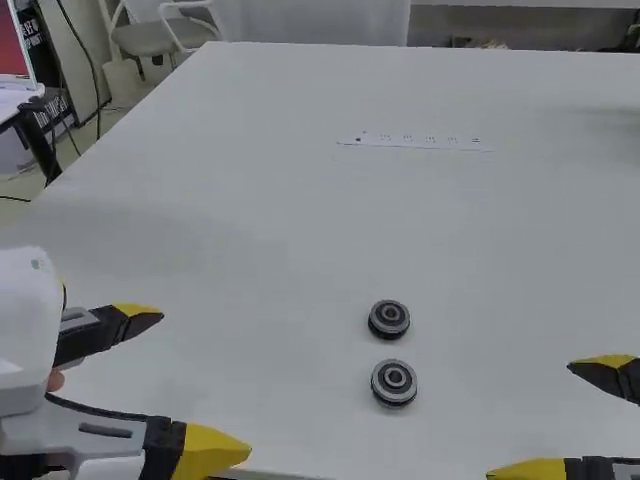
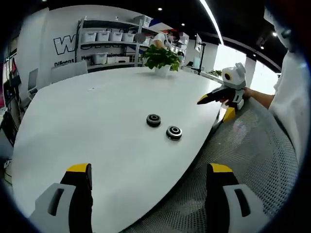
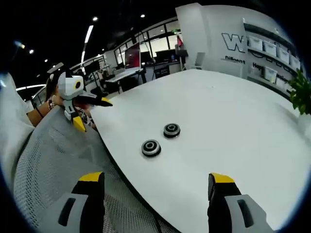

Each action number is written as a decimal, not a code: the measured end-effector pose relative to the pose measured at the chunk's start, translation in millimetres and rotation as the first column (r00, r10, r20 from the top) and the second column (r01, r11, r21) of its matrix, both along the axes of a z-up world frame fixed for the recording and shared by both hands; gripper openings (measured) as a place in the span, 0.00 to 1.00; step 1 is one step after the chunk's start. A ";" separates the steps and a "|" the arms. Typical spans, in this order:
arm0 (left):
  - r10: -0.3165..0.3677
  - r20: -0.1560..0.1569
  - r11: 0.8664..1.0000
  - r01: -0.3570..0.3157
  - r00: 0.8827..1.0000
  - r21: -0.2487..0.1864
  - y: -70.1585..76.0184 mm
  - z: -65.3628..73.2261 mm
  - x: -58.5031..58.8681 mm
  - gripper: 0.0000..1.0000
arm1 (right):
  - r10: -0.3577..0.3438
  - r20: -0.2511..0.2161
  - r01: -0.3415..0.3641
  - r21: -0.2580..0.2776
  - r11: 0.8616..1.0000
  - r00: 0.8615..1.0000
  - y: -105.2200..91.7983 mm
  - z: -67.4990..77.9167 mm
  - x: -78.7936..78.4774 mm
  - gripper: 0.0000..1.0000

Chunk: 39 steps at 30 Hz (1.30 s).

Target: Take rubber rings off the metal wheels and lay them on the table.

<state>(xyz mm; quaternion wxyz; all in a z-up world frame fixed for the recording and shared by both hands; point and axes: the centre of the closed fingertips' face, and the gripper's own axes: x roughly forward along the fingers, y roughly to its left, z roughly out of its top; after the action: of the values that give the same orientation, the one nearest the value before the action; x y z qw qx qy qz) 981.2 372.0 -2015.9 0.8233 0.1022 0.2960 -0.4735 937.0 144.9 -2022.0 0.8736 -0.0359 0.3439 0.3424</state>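
Note:
Two small metal wheels with dark rubber rings around them lie flat on the white table (image 1: 300,200), near its front edge. The far wheel (image 1: 389,319) (image 2: 153,120) (image 3: 171,130) lies a short gap behind the near wheel (image 1: 394,383) (image 2: 174,132) (image 3: 151,148). My left gripper (image 1: 180,385) (image 2: 149,171) is open at the lower left, well to the left of the wheels, with nothing between its yellow-tipped jaws. My right gripper (image 1: 560,418) (image 3: 156,179) is open at the lower right, also apart from the wheels and holding nothing.
A flat white strip (image 1: 415,140) lies farther back on the table. Chairs (image 1: 150,35) stand beyond the far left corner. A potted plant (image 2: 160,57) sits at the table's far end. The table's front edge (image 3: 121,165) runs just behind both grippers.

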 end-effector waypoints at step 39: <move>-0.011 -0.008 1.000 0.011 1.000 -0.010 -2.6 -0.2 -2.1 0.97 | -0.013 -0.009 0.013 0.004 1.000 1.000 -0.7 -0.7 -0.3 0.88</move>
<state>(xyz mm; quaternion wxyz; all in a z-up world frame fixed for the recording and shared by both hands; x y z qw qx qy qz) 979.1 369.3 -2016.1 0.8200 0.0979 0.2963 -0.4798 936.7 144.2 -2022.7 0.8743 -0.0306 0.3473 0.3377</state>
